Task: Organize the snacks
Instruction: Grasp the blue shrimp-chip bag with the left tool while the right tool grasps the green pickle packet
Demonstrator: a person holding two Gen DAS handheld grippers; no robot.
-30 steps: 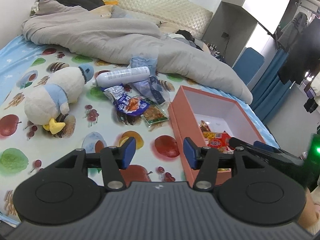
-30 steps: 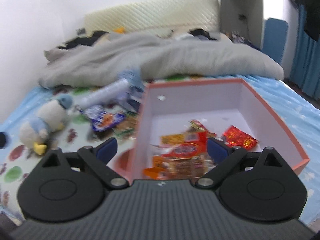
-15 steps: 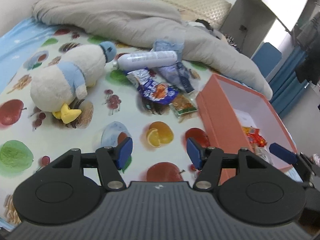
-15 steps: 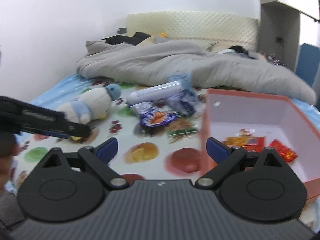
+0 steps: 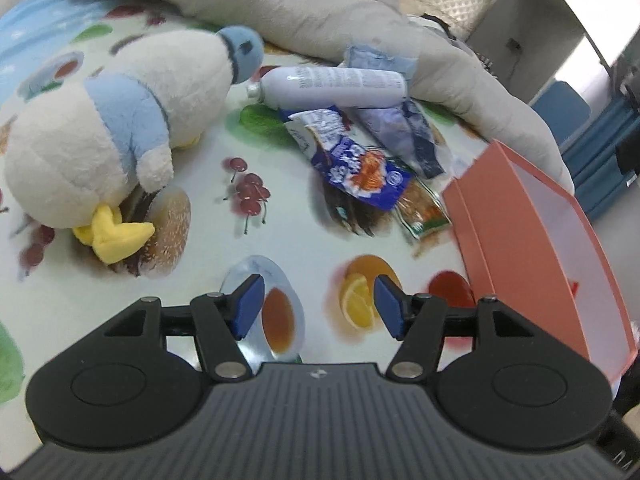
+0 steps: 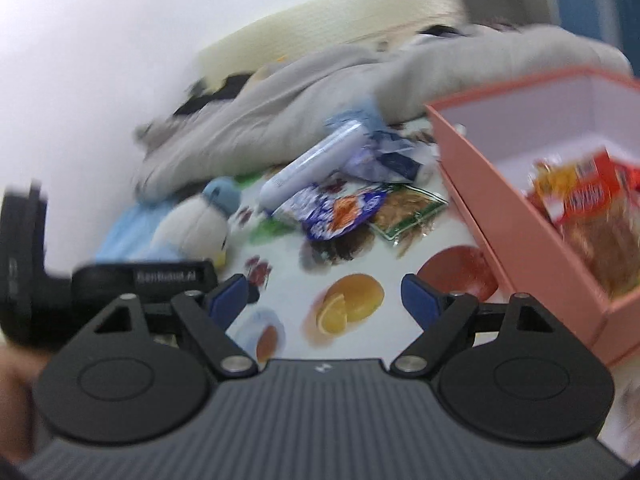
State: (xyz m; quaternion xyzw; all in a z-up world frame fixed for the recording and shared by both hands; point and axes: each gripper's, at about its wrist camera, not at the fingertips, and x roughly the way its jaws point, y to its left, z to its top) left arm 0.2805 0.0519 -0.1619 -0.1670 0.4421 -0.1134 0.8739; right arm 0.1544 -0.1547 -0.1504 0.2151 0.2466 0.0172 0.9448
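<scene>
A loose pile of snacks lies on the fruit-print bedsheet: a blue and orange packet (image 5: 360,164) (image 6: 340,210), a green-edged packet (image 5: 426,208) (image 6: 408,208), a dark blue wrapper (image 5: 404,136) and a white tube (image 5: 332,88) (image 6: 312,164). To their right stands the open salmon box (image 5: 520,216) (image 6: 500,208), with red and orange snack packets (image 6: 580,196) inside. My left gripper (image 5: 318,306) hovers open over the sheet, short of the pile, nothing between its fingers. My right gripper (image 6: 326,300) is also empty, its jaws closing; the view is blurred.
A white and blue plush duck (image 5: 116,140) (image 6: 196,224) lies left of the snacks. A grey duvet (image 5: 320,12) is bunched behind them. The left gripper's body (image 6: 120,280) and a hand show at the left of the right wrist view.
Both grippers have dropped toward the sheet and neared the snack pile. The right gripper swung left off the box, rolled, and its jaws narrowed a little.
</scene>
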